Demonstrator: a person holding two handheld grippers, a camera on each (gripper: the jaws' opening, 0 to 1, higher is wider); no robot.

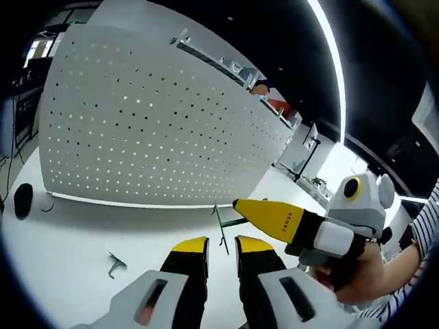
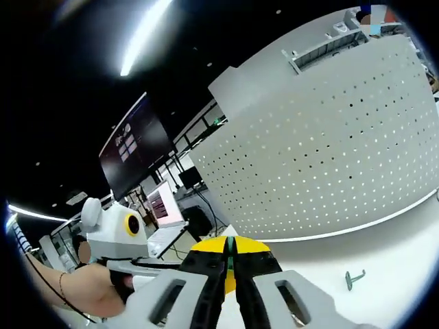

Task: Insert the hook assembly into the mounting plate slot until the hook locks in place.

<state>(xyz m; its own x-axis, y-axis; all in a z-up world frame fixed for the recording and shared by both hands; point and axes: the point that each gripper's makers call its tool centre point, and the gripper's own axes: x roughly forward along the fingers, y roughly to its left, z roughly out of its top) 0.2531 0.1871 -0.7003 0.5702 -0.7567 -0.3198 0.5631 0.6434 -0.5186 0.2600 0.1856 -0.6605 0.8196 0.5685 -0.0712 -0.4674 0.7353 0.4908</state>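
A: Where is the board?
B: The white pegboard [image 1: 147, 123] stands upright on the white counter [image 1: 68, 247], its face full of small round holes in even rows.
A: And the hooks?
B: One small green wire hook [image 1: 115, 264] lies flat on the counter, well apart from the board. Another green hook [image 1: 221, 226] is pinched in the shut yellow tips of the right gripper [image 1: 240, 205], near the board's lower edge.

One perforated board [image 1: 151, 130] stands on one white table [image 1: 68, 240], with two small green hooks [image 1: 115, 264] [image 1: 221, 229] and one dark round object [image 1: 22, 200].
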